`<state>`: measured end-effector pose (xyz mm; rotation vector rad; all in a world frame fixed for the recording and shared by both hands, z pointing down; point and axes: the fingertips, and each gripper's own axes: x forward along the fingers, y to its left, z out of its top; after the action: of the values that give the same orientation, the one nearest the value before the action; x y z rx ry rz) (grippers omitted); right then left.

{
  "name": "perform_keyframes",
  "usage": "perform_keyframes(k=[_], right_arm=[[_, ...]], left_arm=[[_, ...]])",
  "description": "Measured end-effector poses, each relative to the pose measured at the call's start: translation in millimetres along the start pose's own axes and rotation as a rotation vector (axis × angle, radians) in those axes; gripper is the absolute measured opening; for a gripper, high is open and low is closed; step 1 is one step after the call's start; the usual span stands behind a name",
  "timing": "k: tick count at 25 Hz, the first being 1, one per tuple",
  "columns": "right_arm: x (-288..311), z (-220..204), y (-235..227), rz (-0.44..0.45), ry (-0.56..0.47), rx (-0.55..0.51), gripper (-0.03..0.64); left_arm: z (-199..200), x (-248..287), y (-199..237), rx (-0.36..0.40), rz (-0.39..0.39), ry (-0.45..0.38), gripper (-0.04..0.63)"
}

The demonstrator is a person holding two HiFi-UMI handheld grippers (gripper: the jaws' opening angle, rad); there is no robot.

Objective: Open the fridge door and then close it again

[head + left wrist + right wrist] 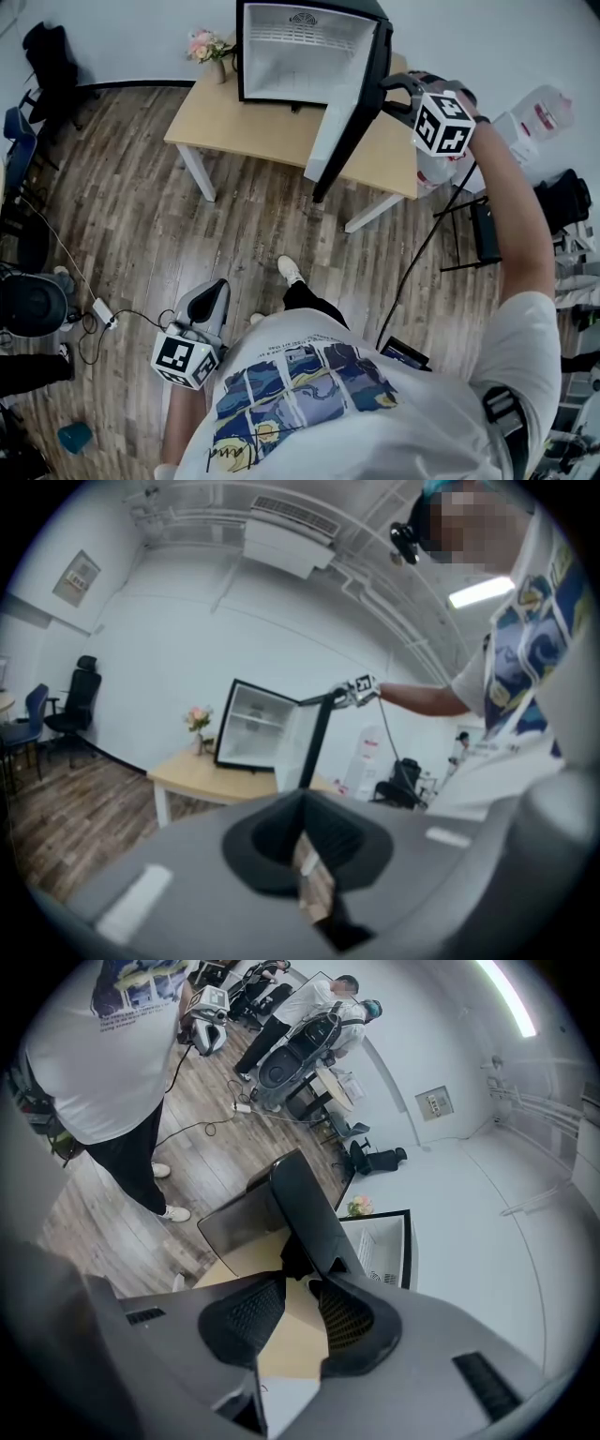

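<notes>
Fridge door [349,112] stood wide open | right claw [298,1269] pinched its top corner at the tips | left claw [305,808] pressed together, empty | closing likely needed steady push along hinge arc

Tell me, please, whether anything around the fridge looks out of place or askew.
Nothing looks spilled or damaged. The fridge sits squarely on the table. Its door stands wide open, gripped at the top corner by the right tongs, and the inside looks empty. The only untidy thing is a cable trailing across the floor.
</notes>
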<state>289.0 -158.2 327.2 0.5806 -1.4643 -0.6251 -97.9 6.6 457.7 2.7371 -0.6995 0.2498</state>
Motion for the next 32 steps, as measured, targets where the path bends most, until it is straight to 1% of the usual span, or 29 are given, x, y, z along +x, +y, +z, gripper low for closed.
perform_keyframes(k=[26, 32], right_arm=[[-38, -83, 45, -0.004, 0.129, -0.069, 0.098], [-41, -94, 48, 0.002, 0.132, -0.074, 0.098]], left_arm=[[2, 31, -22, 0.029, -0.079, 0.029, 0.008], [2, 37, -22, 0.03, -0.088, 0.041, 0.008]])
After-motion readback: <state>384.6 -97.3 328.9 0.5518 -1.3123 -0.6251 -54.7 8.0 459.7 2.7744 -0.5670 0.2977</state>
